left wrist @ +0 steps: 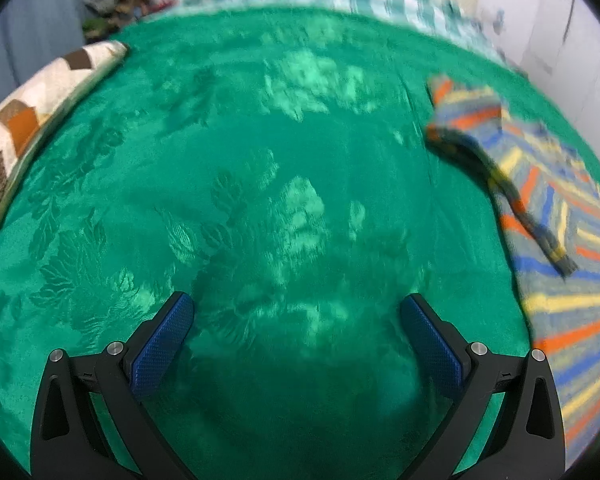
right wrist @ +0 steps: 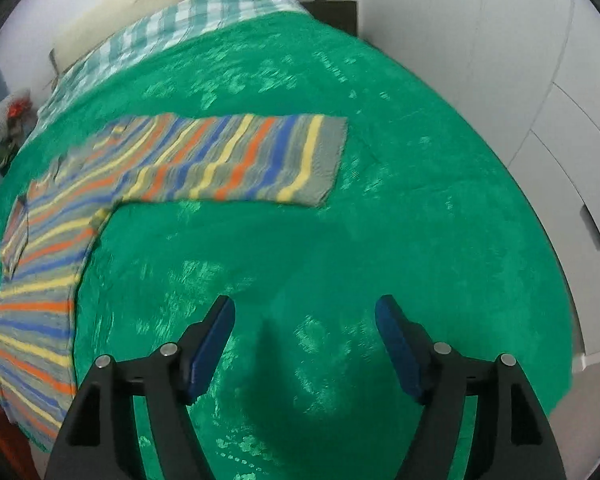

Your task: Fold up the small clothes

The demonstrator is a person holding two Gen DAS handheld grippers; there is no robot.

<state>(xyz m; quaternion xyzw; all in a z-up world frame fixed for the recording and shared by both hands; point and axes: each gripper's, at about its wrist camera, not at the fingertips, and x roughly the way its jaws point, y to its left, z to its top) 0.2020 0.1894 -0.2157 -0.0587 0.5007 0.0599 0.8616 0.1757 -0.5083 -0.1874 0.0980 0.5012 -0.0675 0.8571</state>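
The striped top (right wrist: 172,168) lies spread on the bed's green blanket (right wrist: 340,240), one sleeve stretched flat sideways. The other sleeve looks turned in over the body, though blur makes that uncertain, so folding seems barely started. The left hand-held gripper (left wrist: 296,336) and the right hand-held gripper (right wrist: 304,340) both stand released and empty over bare blanket, the garment apart between them.

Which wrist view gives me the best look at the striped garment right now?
The right wrist view: the striped garment lies spread flat on the green blanket, one long sleeve stretched out and the body running down the left edge. The left wrist view catches only a blurred part of it at the right edge, with one folded-over piece.
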